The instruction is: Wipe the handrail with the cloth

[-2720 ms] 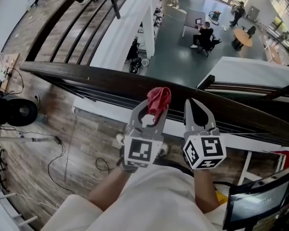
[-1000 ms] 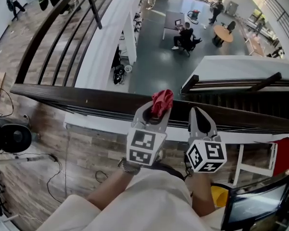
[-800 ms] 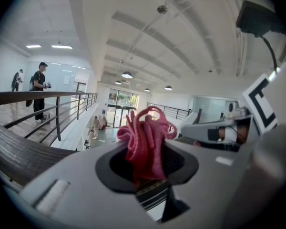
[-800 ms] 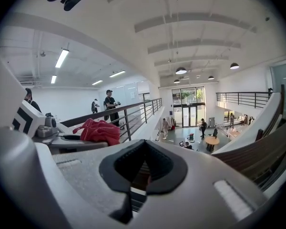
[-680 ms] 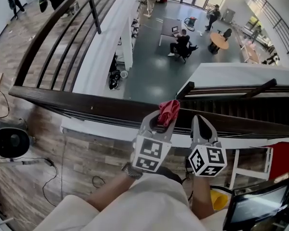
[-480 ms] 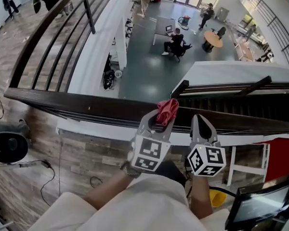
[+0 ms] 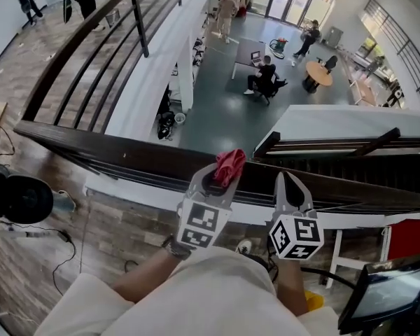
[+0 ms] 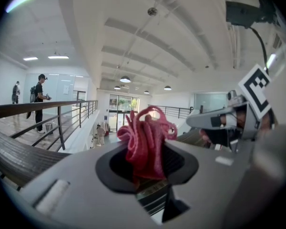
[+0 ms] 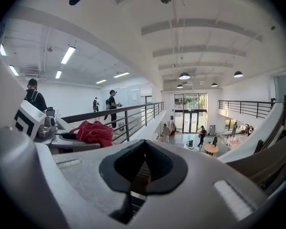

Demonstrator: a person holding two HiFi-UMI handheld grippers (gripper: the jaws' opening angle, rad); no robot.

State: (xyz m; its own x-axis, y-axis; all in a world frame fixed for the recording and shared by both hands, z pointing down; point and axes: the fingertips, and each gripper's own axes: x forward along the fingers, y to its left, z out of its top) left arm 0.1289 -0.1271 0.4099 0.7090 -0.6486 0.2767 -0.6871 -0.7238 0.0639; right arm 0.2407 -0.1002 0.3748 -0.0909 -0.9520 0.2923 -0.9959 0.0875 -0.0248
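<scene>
Over the dark handrail (image 7: 119, 156), in the head view, the left gripper (image 7: 220, 177) is positioned with the red cloth (image 7: 229, 165) bunched at its tip, above the rail's top edge. The right gripper (image 7: 289, 182) is held just beside it. In the left gripper view, the jaws are clamped on the cloth. In the right gripper view, the jaws are pressed together with nothing between them.

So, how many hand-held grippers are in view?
2. The left hand-held gripper, shut on the red cloth, is at the handrail; the right hand-held gripper, shut and empty, is beside it.
</scene>
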